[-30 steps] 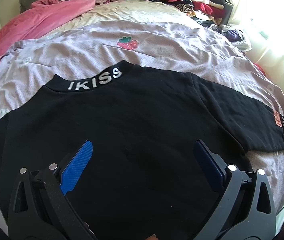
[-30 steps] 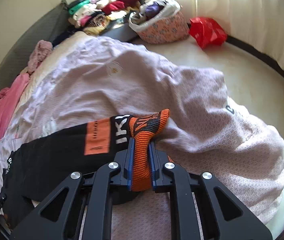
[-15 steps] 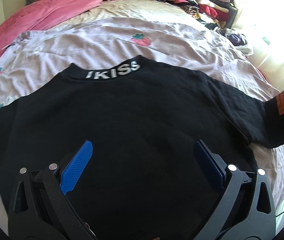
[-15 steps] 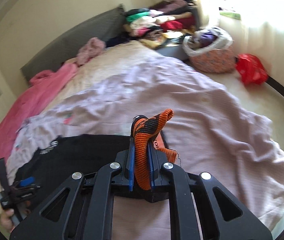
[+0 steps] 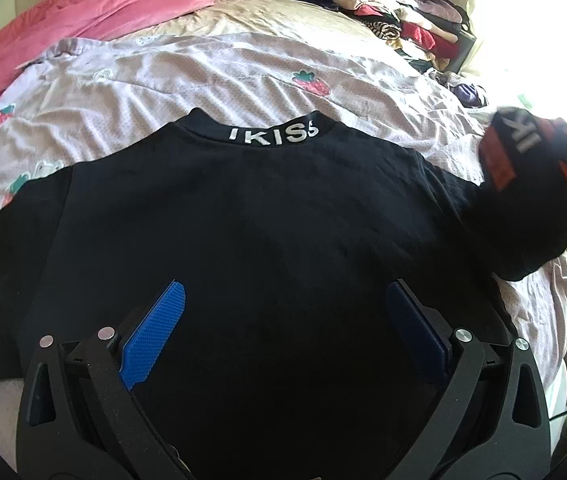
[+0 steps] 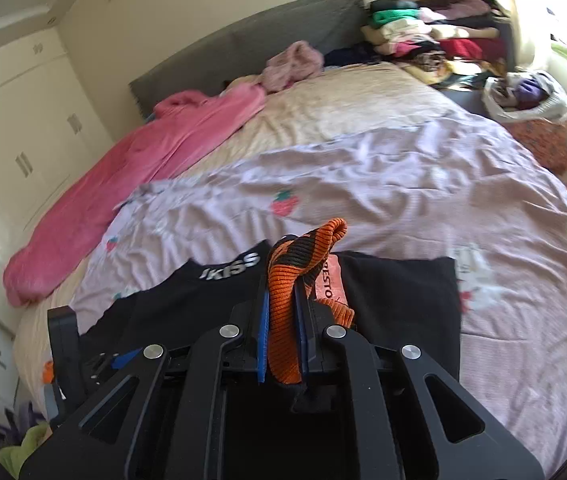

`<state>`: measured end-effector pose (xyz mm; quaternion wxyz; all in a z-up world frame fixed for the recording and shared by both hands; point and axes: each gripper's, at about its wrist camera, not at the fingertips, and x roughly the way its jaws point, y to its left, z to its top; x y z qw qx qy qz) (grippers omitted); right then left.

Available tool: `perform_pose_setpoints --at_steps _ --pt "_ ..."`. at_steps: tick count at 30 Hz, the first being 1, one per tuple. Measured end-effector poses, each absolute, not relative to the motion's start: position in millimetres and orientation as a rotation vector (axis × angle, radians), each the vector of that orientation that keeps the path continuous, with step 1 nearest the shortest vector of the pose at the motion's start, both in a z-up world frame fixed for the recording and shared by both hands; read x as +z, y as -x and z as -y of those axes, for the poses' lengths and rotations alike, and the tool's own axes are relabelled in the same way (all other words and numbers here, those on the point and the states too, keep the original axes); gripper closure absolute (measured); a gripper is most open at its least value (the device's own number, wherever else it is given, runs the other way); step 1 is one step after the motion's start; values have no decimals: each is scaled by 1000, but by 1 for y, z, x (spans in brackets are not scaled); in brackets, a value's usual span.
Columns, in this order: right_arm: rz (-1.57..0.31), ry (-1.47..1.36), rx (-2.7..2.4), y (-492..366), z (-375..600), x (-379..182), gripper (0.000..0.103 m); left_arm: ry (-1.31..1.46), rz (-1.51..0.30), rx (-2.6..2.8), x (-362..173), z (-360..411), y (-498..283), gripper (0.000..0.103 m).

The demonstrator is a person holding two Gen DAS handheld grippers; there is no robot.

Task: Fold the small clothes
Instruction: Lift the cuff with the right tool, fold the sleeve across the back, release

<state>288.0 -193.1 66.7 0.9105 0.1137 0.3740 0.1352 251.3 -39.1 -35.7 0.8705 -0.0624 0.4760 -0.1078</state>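
Black claw point(image 5: 283, 320) frames, blue pads point(image 5: 151, 336), silver screws point(image 5: 463, 335)

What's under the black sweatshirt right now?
The black sweatshirt lies back-up on the lilac strawberry-print sheet, which shows all around it. The right tongs grip its orange cuff, sleeve lifted. Anything beneath the body is covered.

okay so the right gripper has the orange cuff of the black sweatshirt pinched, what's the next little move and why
Probably carry the orange cuff further across and lay it on the back of the black sweatshirt. The right gripper is shut on the cuff, and the sleeve is lifted and doubling inward near the shoulder, not yet flat. The left gripper hangs open over the lower back, free to press it.
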Motion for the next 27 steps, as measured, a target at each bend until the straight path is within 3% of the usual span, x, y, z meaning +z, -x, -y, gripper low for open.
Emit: perform_pose_setpoints --at_steps 14,19,23,25,27 --pt "-851 -206 404 -304 137 34 88 269 -1007 -375 -45 41 -239 8" --pt "-823 -218 361 -299 155 37 74 360 -1047 -464 -52 58 -245 11" --pt "-811 -179 284 -293 178 38 69 347 -1093 -399 -65 69 -255 32" --pt "-805 -181 243 -290 194 38 65 347 -1082 -364 -67 71 -259 52" --pt "-799 -189 193 -287 215 40 64 338 -1060 -342 -64 72 -264 86"
